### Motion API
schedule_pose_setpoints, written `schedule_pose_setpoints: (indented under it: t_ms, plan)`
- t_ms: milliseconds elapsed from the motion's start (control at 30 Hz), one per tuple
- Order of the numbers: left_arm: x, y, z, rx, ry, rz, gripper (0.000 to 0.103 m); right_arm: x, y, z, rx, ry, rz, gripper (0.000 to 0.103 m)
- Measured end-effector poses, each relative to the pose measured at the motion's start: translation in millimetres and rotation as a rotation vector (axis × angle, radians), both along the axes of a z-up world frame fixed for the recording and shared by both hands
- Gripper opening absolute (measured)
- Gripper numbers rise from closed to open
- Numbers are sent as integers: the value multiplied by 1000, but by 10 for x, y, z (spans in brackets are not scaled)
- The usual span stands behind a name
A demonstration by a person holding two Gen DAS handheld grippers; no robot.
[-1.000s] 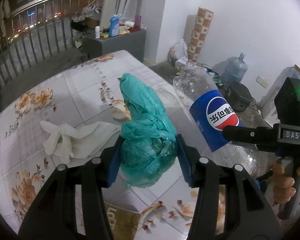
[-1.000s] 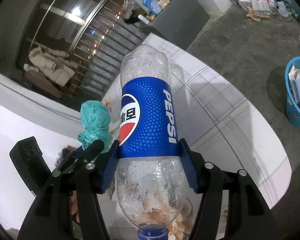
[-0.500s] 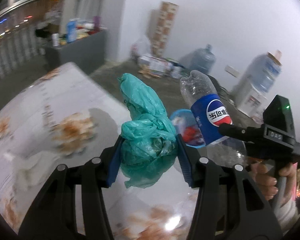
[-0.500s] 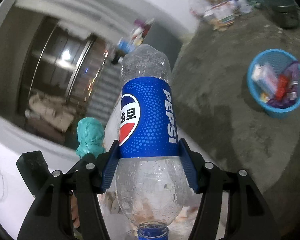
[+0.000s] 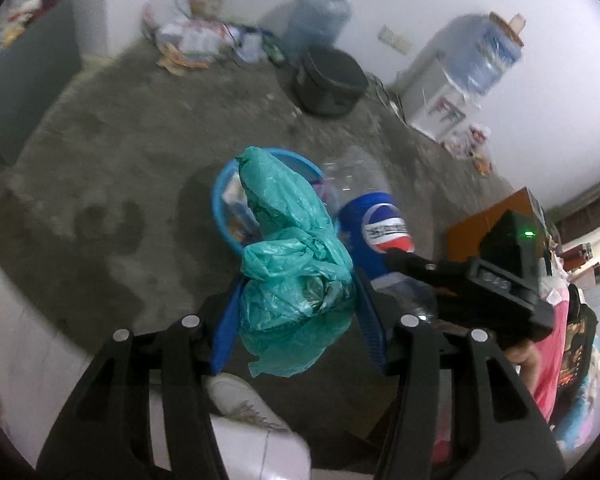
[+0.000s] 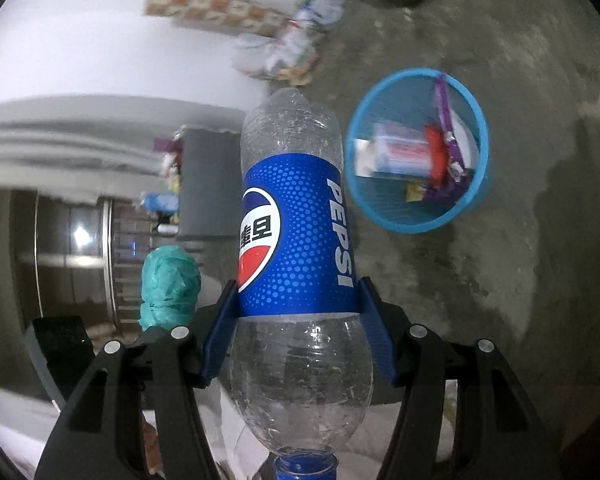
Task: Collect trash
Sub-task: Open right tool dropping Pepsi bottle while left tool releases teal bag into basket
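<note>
The trash is in my grip: my left hand-held gripper (image 5: 298, 316) is clamped about halfway on a crumpled green plastic bag (image 5: 292, 264), and my right hand-held gripper (image 6: 298, 332) is pinching an empty Pepsi bottle (image 6: 296, 236) at its blue label, cap toward me. Both hang over the concrete floor (image 5: 112, 160), by the blue basket (image 6: 476, 100) of wrappers.

Crinkled plastic bag (image 5: 296, 276), rough concrete floor (image 5: 140, 152)
</note>
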State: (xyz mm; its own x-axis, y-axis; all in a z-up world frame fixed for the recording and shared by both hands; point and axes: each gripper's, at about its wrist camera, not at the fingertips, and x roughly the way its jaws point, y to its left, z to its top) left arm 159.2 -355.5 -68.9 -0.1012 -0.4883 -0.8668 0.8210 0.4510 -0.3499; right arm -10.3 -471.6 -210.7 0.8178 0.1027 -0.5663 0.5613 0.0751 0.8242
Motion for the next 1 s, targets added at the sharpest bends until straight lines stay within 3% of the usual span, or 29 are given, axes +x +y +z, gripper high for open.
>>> schedule_pose_setpoints:
  t_ms: [100,167,200,233,333,400,500,733,1000]
  plan:
    - [78,-404,-175,33,33,-20,54,194,-293,-244,36,39,-6,59]
    - [144,-705,-311,37,32,-28,69,288,-482,-429,55,65,-25,61]
    - [167,-818,-388,33,17,-22,81,367,-610,-567,57,71,-29,68]
    - [179,-912,-449,33,6,-15,83,446,-741,-734,63,90,-23,73]
    - [298,-1123,-741,94,-16,54,83,466,-981,-1138,78,229,-71,76]
    - [346,-1112,-820,86,18,99,83,391,-1005,-1273,95,245,-111,76]
    - [399,-1002,-832,72,34,115,83,305,-898,-1251,75,186,-131,76]
    - [391,-683,-473,2,-51,133,83,122,-612,-1065,-7,222,-144,76]
    - [277,-18,305,-113,-158,136,83,261,-200,-213,-226,205,-55,76]
